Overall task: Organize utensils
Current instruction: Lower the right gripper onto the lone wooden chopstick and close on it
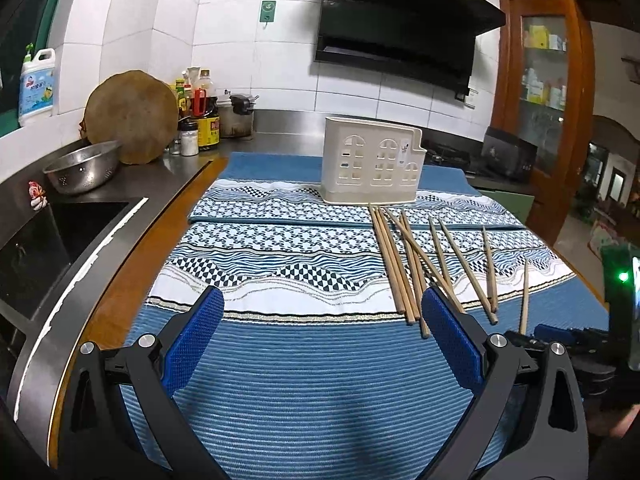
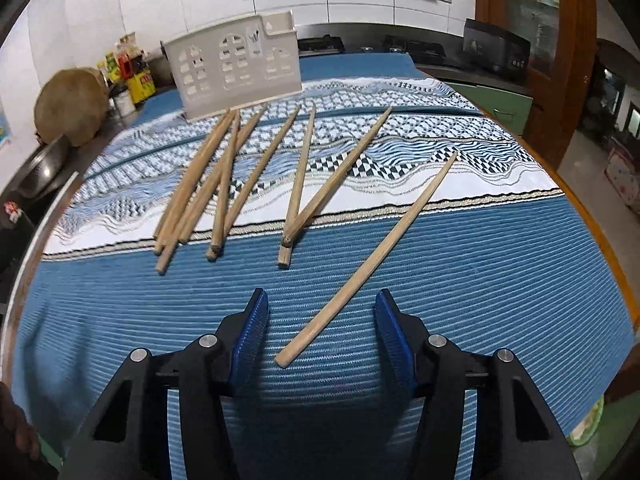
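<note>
Several wooden chopsticks [image 1: 404,264] lie scattered on a blue patterned cloth [image 1: 300,360]. A white house-shaped utensil holder [image 1: 370,162] stands upright behind them; it also shows in the right wrist view [image 2: 236,64]. My left gripper [image 1: 322,320] is open and empty, left of the chopsticks. My right gripper [image 2: 320,316] is open, low over the cloth [image 2: 480,272], with the thick end of a single stray chopstick [image 2: 372,260] lying between its fingers, not gripped. The other chopsticks [image 2: 224,184] lie ahead and to the left. The right gripper also shows at the left wrist view's right edge [image 1: 560,340].
A sink [image 1: 60,236] and a metal colander [image 1: 82,172] are at the left. A round wooden board [image 1: 132,116] and sauce bottles [image 1: 200,116] stand at the back left. A stove [image 1: 448,152] and range hood [image 1: 400,20] are behind the holder. The table edge runs at the right [image 2: 600,240].
</note>
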The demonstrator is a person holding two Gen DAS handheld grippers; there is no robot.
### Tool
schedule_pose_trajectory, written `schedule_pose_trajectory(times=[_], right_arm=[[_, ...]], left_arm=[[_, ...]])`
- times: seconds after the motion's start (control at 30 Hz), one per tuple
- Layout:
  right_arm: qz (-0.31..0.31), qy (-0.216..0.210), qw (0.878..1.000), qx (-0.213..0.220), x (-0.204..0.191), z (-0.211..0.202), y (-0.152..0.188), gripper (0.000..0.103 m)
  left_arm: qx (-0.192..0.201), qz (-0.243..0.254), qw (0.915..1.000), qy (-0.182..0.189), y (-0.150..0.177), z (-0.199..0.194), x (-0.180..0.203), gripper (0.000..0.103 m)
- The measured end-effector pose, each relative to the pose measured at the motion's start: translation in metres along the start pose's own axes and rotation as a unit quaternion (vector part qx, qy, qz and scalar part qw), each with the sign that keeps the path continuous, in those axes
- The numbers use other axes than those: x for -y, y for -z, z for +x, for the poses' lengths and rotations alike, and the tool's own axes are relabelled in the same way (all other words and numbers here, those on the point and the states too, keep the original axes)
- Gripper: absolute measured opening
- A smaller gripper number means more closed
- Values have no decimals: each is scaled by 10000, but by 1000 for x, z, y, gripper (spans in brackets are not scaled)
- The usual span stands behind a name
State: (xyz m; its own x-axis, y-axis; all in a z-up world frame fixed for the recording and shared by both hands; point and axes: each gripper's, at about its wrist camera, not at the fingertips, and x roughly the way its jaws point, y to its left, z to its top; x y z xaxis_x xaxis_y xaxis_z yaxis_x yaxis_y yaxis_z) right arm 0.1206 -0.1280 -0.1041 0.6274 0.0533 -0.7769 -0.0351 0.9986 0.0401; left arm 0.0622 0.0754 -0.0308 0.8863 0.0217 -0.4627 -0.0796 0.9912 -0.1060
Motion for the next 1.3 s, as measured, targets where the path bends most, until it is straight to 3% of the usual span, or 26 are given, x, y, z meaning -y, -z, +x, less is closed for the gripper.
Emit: schedule_pose_trajectory(times=[0.23,0.3,0.53,0.6,0.63,0.87,1.0,1.07,1.3], right_arm=[[-188,255,9995,71,9,-5,9,45],[-194,313,9993,97,16,-9,10,35],[-166,502,9983,261,47,-23,19,33],[-153,630,9975,292,55,-25,20,17],[-73,607,9978,267,60,-25,21,16],[228,227,9985,432,77,-34,17,17],[364,-94,9985,402,71,-34,12,29],[386,-138,9985,367,66,-32,12,30],[719,-69,9973,135,49,-16,17,29]], left_arm=[[-60,-48,9998,161,0,9,3,98],[-79,34,9997,216,-1,10,9,98],[-317,81,9955,886,-6,20,34,98],[-385,100,9931,1106,-6,23,45,97],[-404,144,9918,1207,-7,25,50,97],[-396,525,9887,1343,-11,33,84,97],[-467,562,9862,1487,-14,37,90,96],[-525,678,9823,1667,-16,39,95,87],[-777,877,9664,2287,-32,54,101,76]])
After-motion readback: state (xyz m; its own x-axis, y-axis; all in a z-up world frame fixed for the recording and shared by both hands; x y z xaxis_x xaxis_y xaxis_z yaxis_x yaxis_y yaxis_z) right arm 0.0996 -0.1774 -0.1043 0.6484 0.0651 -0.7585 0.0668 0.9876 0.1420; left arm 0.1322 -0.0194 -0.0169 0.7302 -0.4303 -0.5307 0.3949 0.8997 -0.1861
